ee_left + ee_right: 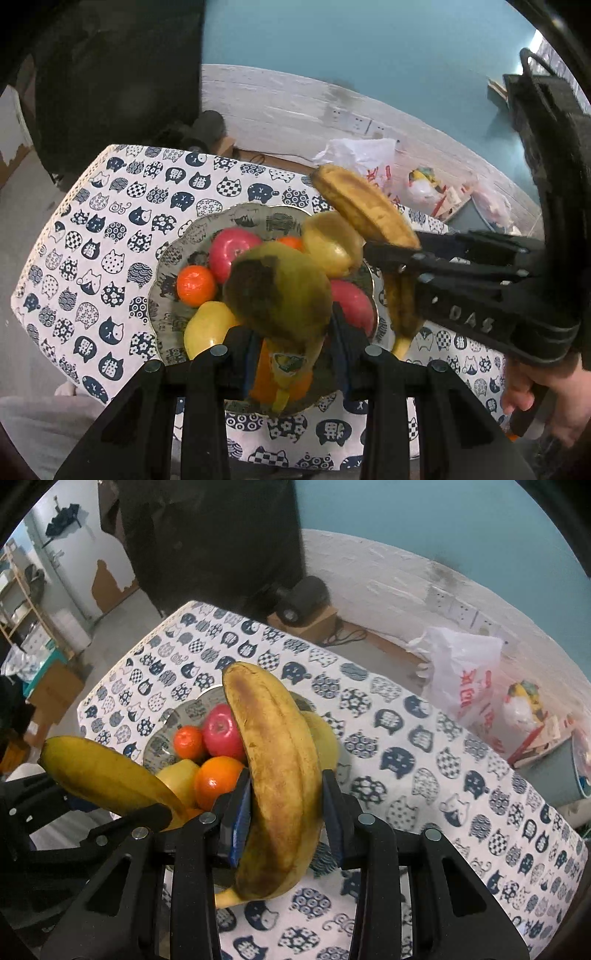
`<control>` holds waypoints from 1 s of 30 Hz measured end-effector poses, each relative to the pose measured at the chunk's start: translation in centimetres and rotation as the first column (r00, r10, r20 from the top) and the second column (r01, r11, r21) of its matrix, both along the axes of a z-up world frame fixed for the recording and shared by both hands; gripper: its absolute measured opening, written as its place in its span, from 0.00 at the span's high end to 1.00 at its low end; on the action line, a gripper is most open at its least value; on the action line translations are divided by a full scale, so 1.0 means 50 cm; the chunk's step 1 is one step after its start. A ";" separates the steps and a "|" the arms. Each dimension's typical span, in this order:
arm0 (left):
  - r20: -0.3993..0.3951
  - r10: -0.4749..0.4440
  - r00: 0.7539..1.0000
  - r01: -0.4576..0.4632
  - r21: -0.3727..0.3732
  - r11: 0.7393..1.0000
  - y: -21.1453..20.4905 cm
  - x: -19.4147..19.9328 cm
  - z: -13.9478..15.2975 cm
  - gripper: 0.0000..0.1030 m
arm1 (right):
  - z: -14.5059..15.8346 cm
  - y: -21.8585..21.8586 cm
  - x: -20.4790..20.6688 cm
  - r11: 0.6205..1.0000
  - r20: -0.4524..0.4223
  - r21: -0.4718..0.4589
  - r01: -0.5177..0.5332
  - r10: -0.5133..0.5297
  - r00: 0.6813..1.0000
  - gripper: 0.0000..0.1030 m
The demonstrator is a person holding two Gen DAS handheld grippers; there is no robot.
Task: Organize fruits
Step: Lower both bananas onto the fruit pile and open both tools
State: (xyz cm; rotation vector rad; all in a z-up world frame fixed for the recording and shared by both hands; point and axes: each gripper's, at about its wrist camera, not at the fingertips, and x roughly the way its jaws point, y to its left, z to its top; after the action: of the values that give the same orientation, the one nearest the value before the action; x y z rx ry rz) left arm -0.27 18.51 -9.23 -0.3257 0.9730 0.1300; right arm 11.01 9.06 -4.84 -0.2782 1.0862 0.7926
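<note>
In the left wrist view, the left gripper [291, 332] at lower centre is clamped on a greenish banana [280, 291] with a dark bruised tip, held above the patterned plate [162, 273] of apples and oranges. In the right wrist view, the right gripper [286, 808] grips a brown-spotted banana [275, 775] standing upright between its blue pads [240, 819], just right of the plate on the cat-print tablecloth [424, 746].

Left gripper [295, 332] jaws clamped, angled downward; right gripper [284, 808] jaws clamped, angled downward; hand [550, 391] gripping handle.
</note>
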 end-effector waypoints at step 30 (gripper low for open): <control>-0.107 0.093 0.990 -0.108 -0.142 0.984 0.089 0.024 -0.088 0.60 | -0.058 0.088 0.012 1.000 -0.088 -0.001 -0.024 0.024 0.996 0.64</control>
State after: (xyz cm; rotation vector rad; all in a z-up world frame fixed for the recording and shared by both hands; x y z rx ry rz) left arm 0.92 22.93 -13.61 -0.5091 1.0684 0.1685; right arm 11.61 13.44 -7.73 -0.2602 1.1682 0.8319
